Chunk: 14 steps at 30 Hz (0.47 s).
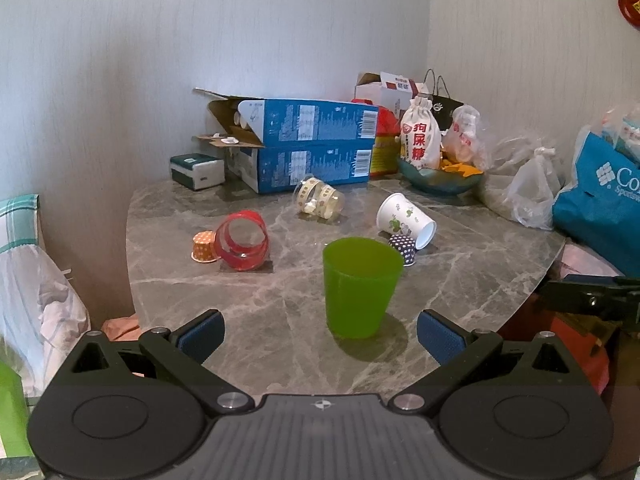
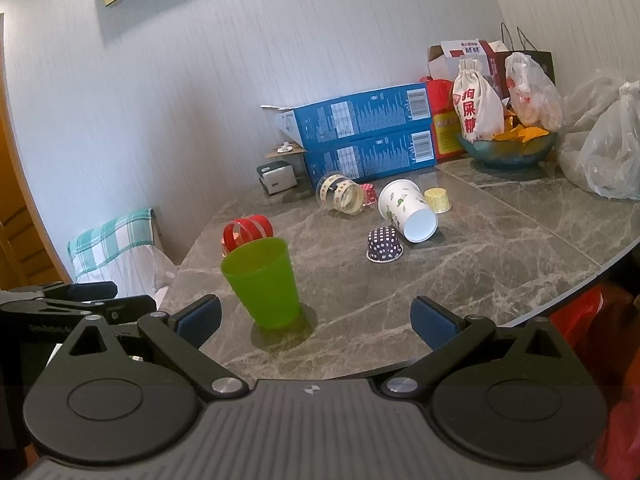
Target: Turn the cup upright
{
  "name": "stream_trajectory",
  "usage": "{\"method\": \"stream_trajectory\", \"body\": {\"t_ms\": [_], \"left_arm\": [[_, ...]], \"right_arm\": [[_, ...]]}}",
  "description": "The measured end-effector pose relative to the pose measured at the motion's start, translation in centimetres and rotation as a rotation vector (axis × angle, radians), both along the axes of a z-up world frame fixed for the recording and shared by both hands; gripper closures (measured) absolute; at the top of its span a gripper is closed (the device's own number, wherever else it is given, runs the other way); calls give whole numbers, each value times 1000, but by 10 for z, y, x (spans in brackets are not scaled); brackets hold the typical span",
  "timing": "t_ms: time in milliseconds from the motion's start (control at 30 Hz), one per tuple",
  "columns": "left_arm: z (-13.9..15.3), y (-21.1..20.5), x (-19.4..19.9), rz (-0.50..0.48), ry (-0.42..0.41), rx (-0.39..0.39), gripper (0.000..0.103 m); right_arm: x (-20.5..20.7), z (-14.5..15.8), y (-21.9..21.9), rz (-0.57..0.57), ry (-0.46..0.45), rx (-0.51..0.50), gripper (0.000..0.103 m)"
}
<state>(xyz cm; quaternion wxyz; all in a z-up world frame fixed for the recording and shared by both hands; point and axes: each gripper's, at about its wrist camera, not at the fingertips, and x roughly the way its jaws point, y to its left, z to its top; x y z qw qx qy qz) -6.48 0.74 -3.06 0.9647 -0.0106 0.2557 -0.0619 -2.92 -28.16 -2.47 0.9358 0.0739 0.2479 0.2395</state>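
Green cup upright near the table's front edge, both grippers empty

The green plastic cup (image 1: 361,286) stood mouth-up just ahead of the left gripper (image 1: 319,336), jaws spread wide; the right gripper (image 2: 316,320) likewise gaped, holding nothing. Backing straight off would avoid toppling it. A cloth pouch (image 1: 420,140) read 狗屎糖; a blue bag (image 1: 600,196) showed "Co…".

Translucent green plastic cup (image 1: 361,288) with a smooth, slightly matt wall stands on a polished grey marble-look tabletop (image 1: 460,292); white printed cup (image 1: 406,220) seems paper.
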Motion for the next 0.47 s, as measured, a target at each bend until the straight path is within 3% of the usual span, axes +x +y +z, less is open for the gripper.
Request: {"method": "stream_trajectory", "body": {"t_ms": [467], "left_arm": [[-2,-2,11,45,-33,43,0]], "right_arm": [[7,-7,9,13,15,-1,1]]}}
